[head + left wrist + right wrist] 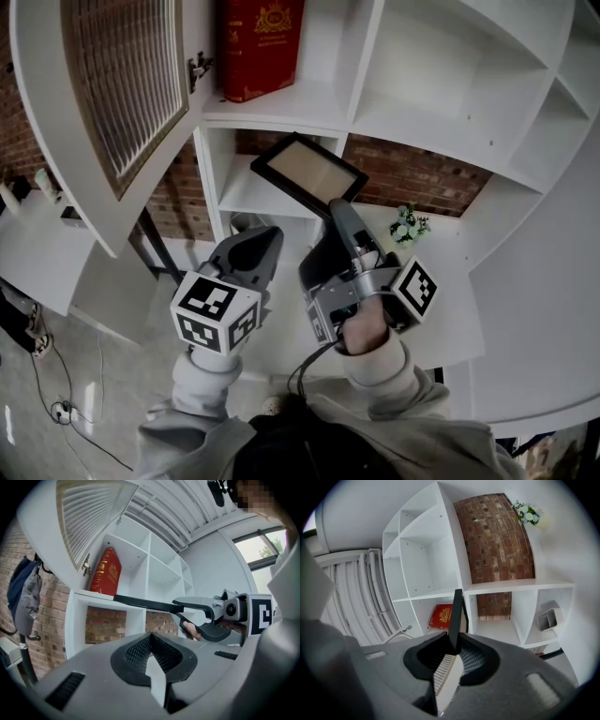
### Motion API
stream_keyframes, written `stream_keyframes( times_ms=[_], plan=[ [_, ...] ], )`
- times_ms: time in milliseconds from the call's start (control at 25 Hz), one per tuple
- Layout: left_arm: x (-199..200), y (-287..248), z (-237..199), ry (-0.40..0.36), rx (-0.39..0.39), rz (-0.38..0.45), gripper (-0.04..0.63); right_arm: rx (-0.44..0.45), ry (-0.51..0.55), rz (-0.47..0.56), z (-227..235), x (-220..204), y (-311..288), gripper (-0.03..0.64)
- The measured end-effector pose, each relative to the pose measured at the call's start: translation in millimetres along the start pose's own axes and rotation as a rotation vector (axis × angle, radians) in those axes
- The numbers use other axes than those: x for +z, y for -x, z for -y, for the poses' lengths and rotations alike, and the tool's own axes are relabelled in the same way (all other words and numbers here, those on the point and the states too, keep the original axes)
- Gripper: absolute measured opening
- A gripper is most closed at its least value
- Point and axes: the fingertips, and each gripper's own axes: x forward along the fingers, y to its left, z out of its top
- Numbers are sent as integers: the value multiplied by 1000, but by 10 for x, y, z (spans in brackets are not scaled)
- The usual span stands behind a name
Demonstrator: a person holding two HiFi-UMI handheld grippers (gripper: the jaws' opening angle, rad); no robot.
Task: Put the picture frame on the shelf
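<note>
A black picture frame [309,175] with a pale inner panel is held up in front of the white shelf unit [281,112], tilted, below the compartment with the red book [258,47]. My right gripper [339,208] is shut on the frame's near corner. In the right gripper view the frame [457,616] stands edge-on between the pads of the right gripper [457,644]. My left gripper [261,242] hangs lower left of the frame, shut and empty. In the left gripper view the left gripper [151,641] sits below the frame [145,604], a thin dark bar held by the right gripper [180,607].
An open louvred cabinet door [122,84] juts out at the upper left. A small pot of white flowers [408,225] stands on the lower ledge to the right. A grey container [548,617] sits in a lower compartment. Brick wall shows behind the shelves.
</note>
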Motion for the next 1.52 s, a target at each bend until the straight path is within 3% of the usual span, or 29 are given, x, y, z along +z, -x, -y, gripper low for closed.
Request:
stream_keyframes(
  times_ms=[720, 1520],
  plan=[
    [678, -378, -527, -29, 75, 61, 5, 26, 7, -75, -246, 161, -861, 72],
    [729, -480, -835, -33, 128, 33, 5, -49, -22, -31, -78, 284, -1359, 72]
  ],
)
